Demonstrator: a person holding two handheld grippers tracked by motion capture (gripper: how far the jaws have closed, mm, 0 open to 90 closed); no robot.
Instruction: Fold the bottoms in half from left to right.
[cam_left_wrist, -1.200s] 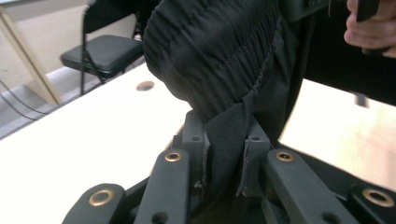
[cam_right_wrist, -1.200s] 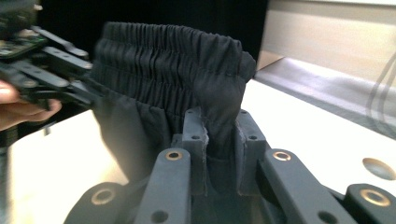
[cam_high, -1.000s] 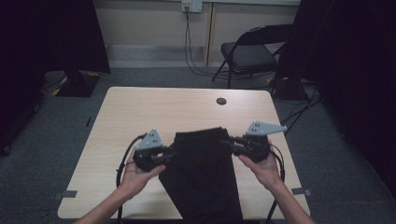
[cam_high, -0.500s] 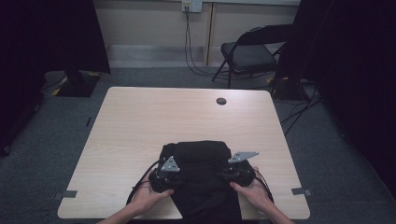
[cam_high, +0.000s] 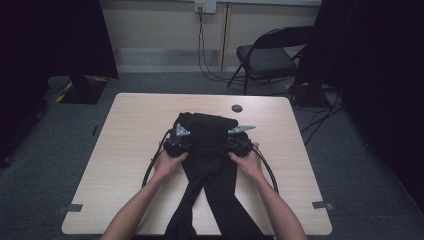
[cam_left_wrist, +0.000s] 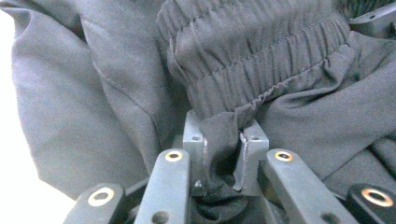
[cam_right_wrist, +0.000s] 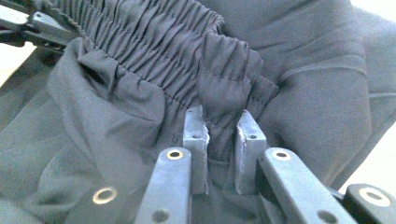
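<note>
Pale wood table (cam_high: 125, 165) carries dark trousers (cam_high: 207, 172), legs trailing toward the person and off the near edge, the waist end doubled back over the middle, probably to fold the garment shorter. The left gripper (cam_high: 176, 143) and right gripper (cam_high: 240, 143) sit at opposite sides of that fold, so the cloth comes over evenly. In each gripper view the pads pinch a bunch of gathered waistband (cam_left_wrist: 261, 60): left gripper (cam_left_wrist: 223, 154), right gripper (cam_right_wrist: 223, 144), neither gaping.
</note>
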